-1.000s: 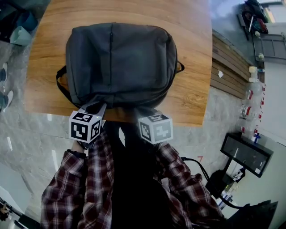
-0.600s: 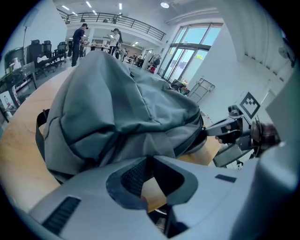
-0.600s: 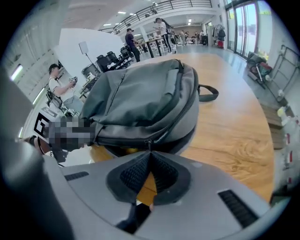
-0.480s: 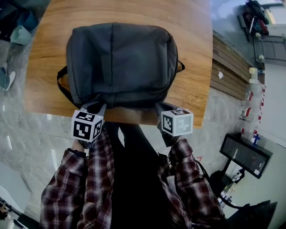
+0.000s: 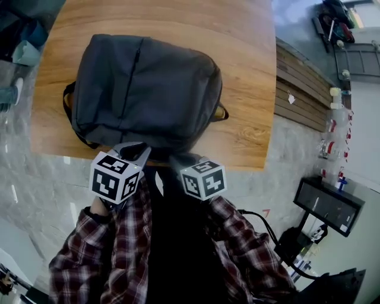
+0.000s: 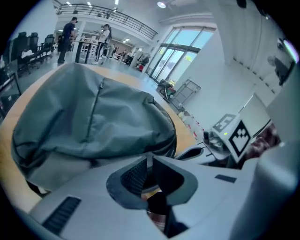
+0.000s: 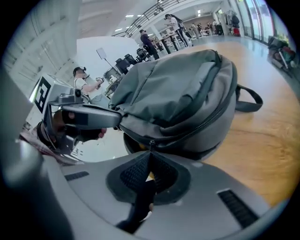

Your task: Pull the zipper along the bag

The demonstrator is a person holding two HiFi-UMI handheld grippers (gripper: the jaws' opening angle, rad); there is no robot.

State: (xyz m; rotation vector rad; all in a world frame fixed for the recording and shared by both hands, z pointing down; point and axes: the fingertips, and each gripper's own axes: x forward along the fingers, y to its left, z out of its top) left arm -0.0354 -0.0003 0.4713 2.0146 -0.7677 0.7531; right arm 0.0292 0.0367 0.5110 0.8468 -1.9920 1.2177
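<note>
Versus half a second earlier, the grey fabric backpack (image 5: 142, 83) lies skewed left on the wooden bench (image 5: 249, 119); right tongs (image 7: 150, 158), clamped on its black zipper pull (image 7: 151, 142), sit nearer left tongs (image 6: 150, 163) pinching its near edge.

open-plan office hall — mezzanine railing (image 6: 110, 14), office chairs (image 6: 23, 42), tall windows (image 6: 183, 44), standing people (image 6: 69, 33)
</note>
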